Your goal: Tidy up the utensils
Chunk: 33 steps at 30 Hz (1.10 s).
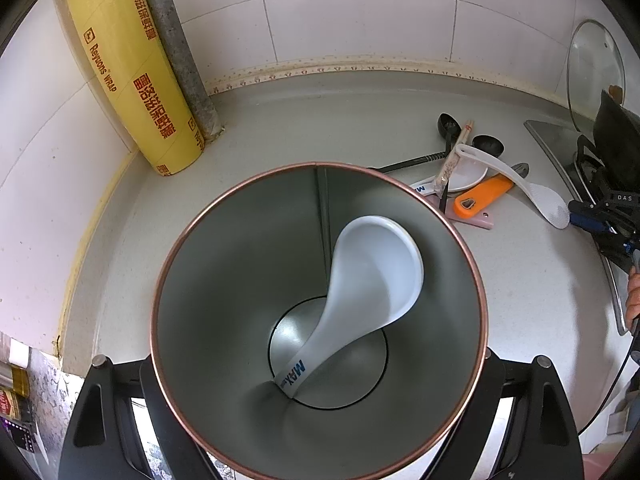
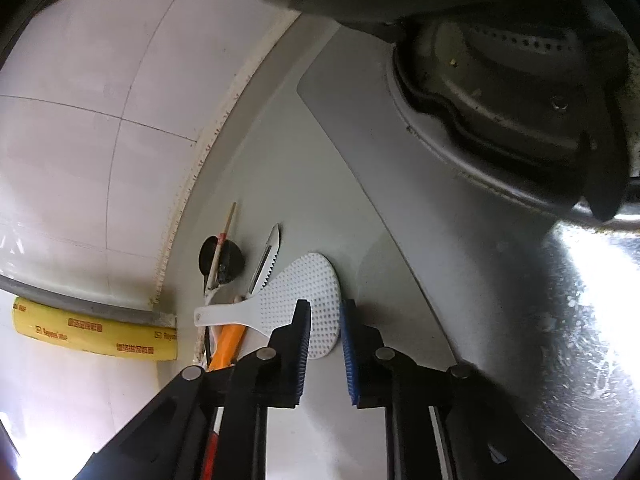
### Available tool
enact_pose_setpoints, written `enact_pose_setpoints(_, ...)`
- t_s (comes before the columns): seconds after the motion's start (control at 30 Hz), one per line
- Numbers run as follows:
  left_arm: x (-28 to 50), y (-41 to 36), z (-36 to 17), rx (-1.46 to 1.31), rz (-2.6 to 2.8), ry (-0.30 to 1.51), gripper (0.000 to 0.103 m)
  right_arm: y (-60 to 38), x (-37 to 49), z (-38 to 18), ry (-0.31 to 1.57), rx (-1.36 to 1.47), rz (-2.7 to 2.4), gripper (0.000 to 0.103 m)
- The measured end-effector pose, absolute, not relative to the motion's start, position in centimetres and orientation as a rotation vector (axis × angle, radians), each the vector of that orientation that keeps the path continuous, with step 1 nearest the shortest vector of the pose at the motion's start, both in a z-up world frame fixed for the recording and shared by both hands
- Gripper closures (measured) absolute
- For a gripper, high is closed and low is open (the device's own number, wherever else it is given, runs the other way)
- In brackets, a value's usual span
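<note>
My left gripper (image 1: 320,364) is shut on a steel cup (image 1: 224,288) with a copper rim, one finger on each side. Inside the cup leans a white spoon (image 1: 376,264). To its right lies a pile of utensils: a white rice paddle (image 1: 520,184), an orange-handled peeler (image 1: 484,196), black spoons (image 1: 488,145), chopsticks (image 1: 456,156) and another white spoon (image 1: 468,176). In the right wrist view my right gripper (image 2: 324,320) is shut on the dimpled head of the rice paddle (image 2: 304,280), whose end fills the narrow gap between the blue pads (image 2: 347,352).
A yellow cling-wrap roll (image 1: 136,68) and a grey pipe (image 1: 176,40) stand in the back left corner against the tiled wall. The steel stove (image 2: 500,92) lies to the right, with a black wok (image 1: 616,140) and a glass lid (image 1: 596,68). A pink item (image 1: 476,220) lies under the peeler.
</note>
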<state>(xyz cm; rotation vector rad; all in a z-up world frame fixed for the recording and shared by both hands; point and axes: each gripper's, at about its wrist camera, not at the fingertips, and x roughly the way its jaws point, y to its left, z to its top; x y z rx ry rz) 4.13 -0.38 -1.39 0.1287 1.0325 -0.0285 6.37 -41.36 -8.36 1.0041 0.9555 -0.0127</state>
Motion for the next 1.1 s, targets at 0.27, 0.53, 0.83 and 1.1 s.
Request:
enact_pose_setpoints(0.27, 4.1, -0.4, -1.5, 0.126, -0.031, 1.032, 0.012, -41.4, 6.1, -8.8, 0.948, 1.027, -0.015, 0.096)
enact_pose_setpoints(0.53, 4.1, -0.3, -1.5, 0.126, -0.032, 1.032, 0.012, -40.9, 5.0, -8.9, 0.939, 1.049, 0.017, 0.100)
enact_pose_setpoints(0.83, 4.1, -0.3, -1.5, 0.130, -0.040, 1.034, 0.012, -40.9, 5.5, -8.0, 0.945, 0.993, -0.014, 0.096)
enact_pose_setpoints(1.1, 4.1, -0.4, -1.4, 0.137, -0.047, 1.037, 0.012, -40.8, 7.0, -7.6, 0.951, 0.953, -0.048, 0.073)
